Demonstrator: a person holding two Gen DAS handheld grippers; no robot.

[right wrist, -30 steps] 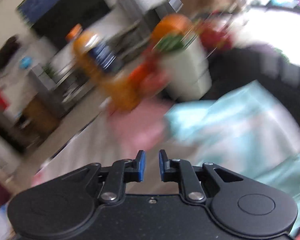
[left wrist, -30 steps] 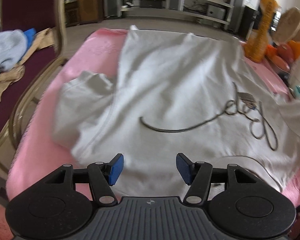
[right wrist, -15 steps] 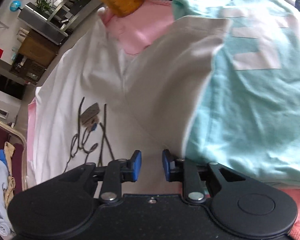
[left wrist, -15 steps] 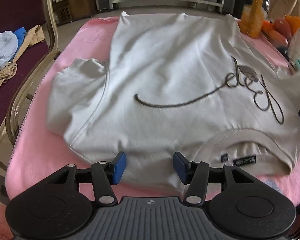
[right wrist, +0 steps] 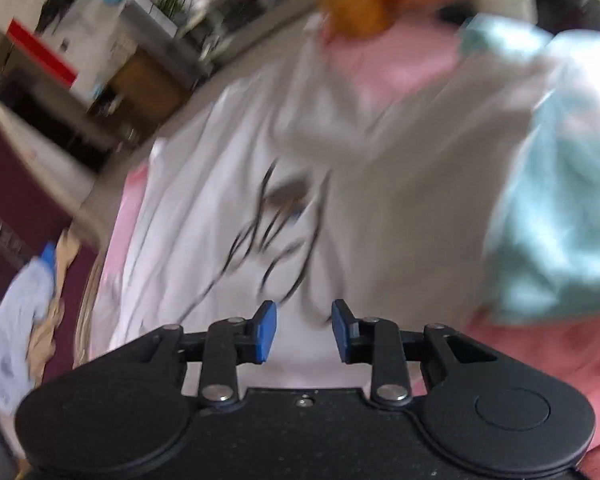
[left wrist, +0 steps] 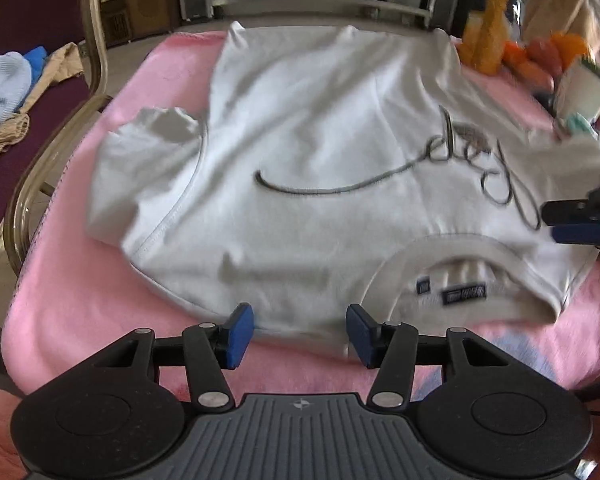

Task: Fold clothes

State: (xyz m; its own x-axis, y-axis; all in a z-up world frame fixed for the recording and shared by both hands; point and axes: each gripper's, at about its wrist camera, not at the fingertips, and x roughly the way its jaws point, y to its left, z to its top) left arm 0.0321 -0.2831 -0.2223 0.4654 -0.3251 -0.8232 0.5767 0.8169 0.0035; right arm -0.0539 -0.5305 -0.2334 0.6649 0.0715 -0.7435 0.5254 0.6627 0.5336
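Observation:
A white t-shirt (left wrist: pixel 308 128) with a dark scribbled print lies face up on a pink cover (left wrist: pixel 72 292), its collar (left wrist: pixel 456 280) toward me. My left gripper (left wrist: pixel 298 336) is open just over the near shoulder edge, nothing between its fingers. In the right wrist view the same t-shirt (right wrist: pixel 228 184) appears blurred, with my right gripper (right wrist: pixel 303 332) open above its shoulder near the print. The right gripper (left wrist: pixel 580 220) also shows at the right edge of the left wrist view, over the shirt's right sleeve.
A light teal garment (right wrist: pixel 560 184) lies to the right, partly under the white sleeve. A chair (left wrist: pixel 48 132) with piled clothes (left wrist: pixel 4 92) stands left. Orange plush toys (left wrist: pixel 512 44) and a white box (left wrist: pixel 584 92) crowd the far right corner.
My right gripper has opened wider and shifted left over the white shirt's shoulder. My left gripper pulled back slightly toward the near edge, still open.

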